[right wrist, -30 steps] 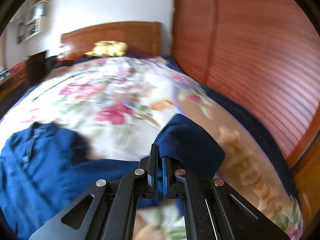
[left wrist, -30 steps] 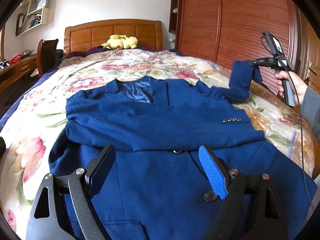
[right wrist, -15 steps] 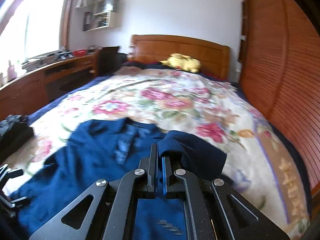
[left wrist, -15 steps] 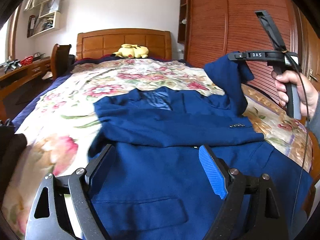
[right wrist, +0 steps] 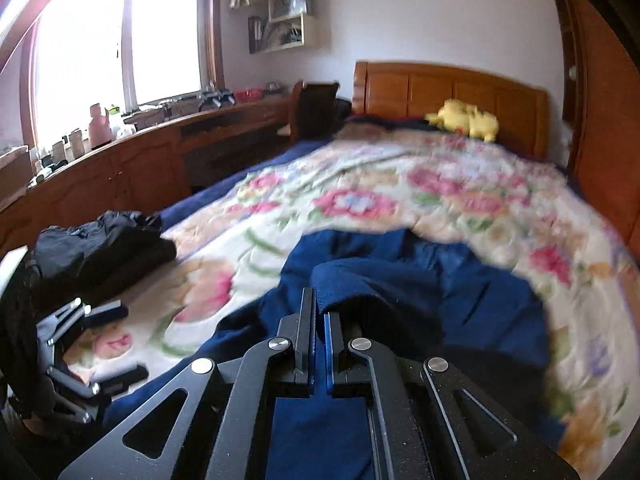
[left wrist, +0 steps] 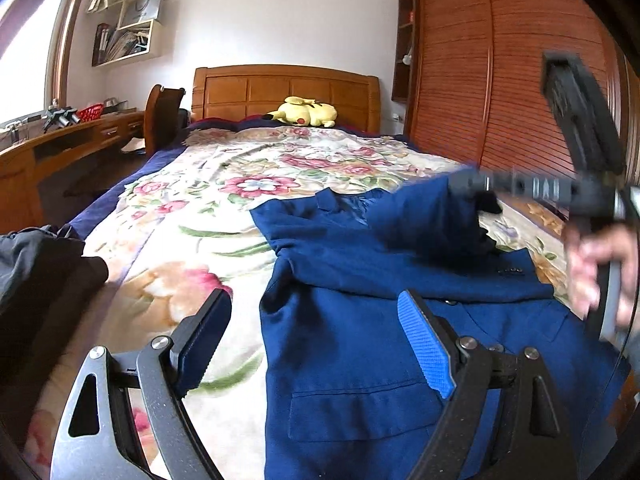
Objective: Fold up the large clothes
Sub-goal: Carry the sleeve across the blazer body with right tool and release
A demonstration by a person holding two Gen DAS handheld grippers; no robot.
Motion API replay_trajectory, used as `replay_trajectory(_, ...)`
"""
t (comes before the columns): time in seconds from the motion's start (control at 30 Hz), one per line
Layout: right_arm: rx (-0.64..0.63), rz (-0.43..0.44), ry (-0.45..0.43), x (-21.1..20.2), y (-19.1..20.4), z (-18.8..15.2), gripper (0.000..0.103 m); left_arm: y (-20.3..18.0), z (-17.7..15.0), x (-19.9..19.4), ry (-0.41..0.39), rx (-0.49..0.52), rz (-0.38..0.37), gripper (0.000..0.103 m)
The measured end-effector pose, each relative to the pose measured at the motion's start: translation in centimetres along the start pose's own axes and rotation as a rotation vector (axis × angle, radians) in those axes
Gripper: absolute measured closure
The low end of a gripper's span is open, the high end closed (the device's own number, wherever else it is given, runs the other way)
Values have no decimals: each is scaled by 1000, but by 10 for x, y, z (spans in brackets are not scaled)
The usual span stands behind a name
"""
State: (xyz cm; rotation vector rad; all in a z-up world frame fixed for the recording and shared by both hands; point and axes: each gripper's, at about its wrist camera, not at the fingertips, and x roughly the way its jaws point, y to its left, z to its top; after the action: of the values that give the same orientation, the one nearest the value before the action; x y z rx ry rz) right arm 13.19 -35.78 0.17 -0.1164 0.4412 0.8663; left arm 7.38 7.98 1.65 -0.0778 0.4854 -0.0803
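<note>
Lying beside blue jacket [left wrist: 360, 344]: dark clothes [left wrist: 36, 264].

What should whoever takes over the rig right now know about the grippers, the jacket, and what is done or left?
Right hand-held gripper: shut on the cuff of the blue jacket sleeve, lifted above the jacket body.
Left hand-held gripper: open, empty, above the near edge of the blue woven suit jacket.
Jacket lies front-up on the floral quilted bedspread; one sleeve is already folded across the chest.
Left: lay the held sleeve across, then probably fold the body.
A dark garment pile sits at the bed's left edge.
</note>
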Motion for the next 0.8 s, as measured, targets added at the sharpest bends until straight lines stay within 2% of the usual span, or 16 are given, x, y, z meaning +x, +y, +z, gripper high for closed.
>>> replay_trajectory(0.27,88,17,96,40,2,-43,100,-3,-5,7,13,19,19,17)
replay_trajectory(0.33,87,10,98,44,9,-43,100,-6,-5,9,14,30,23,17)
replay_trajectory(0.5,73,-9,84,42,23,-50,92,-11,-5,9,11,53,33,17)
replay_trajectory(0.57,88,4,91,39,25,-60,77,-13,-5,7,9,61,38,17)
replay_trajectory(0.63,85,-3,105,34,24,-64,67,-15,-6,4,1,68,45,17)
replay_trajectory(0.7,67,6,129,32,22,-61,61,-17,-6,2,-3,71,47,17)
replay_trajectory(0.8,47,-2,118,21,18,-65,51,-17,-10,-1,5,56,38,17)
